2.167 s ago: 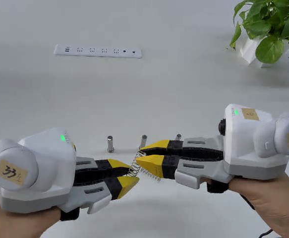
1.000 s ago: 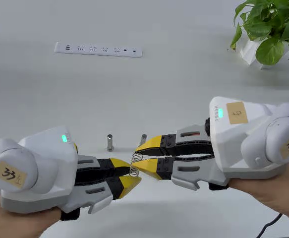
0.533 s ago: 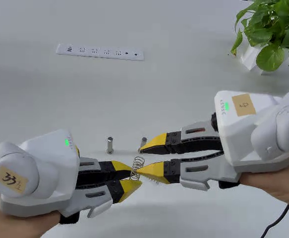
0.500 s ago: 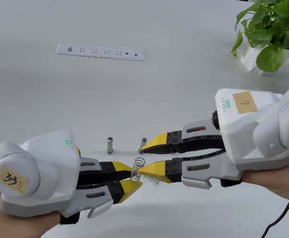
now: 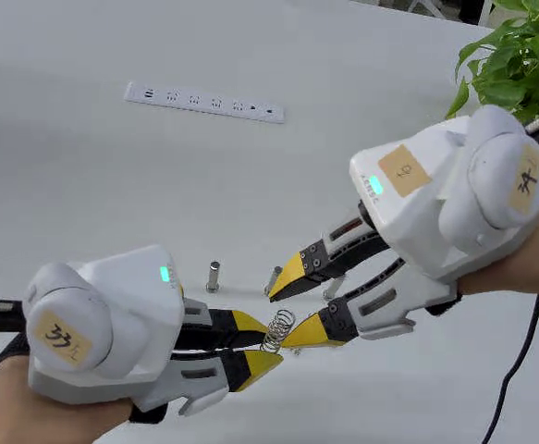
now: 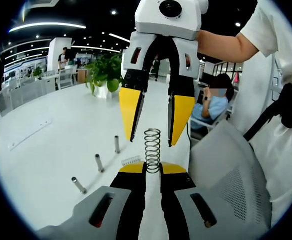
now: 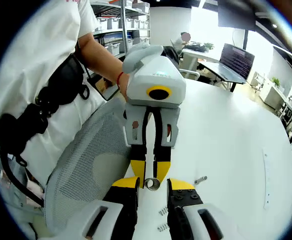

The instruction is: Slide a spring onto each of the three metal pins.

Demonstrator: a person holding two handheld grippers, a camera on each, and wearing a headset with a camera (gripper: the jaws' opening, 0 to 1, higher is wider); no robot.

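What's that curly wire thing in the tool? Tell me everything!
It is a small spring, thin shiny grey wire that looks like metal, wound in many even coils into a narrow tube. The left tool is shut on one end, so it sticks straight out past the yellow tips. Its free end sits between the open jaws of the right tool, which do not seem to touch it. End-on, in the right gripper view, it looks like a little ring.

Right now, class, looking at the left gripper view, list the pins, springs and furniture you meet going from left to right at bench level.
first metal pin → second metal pin → third metal pin → loose spring lying flat → upright spring → mesh chair
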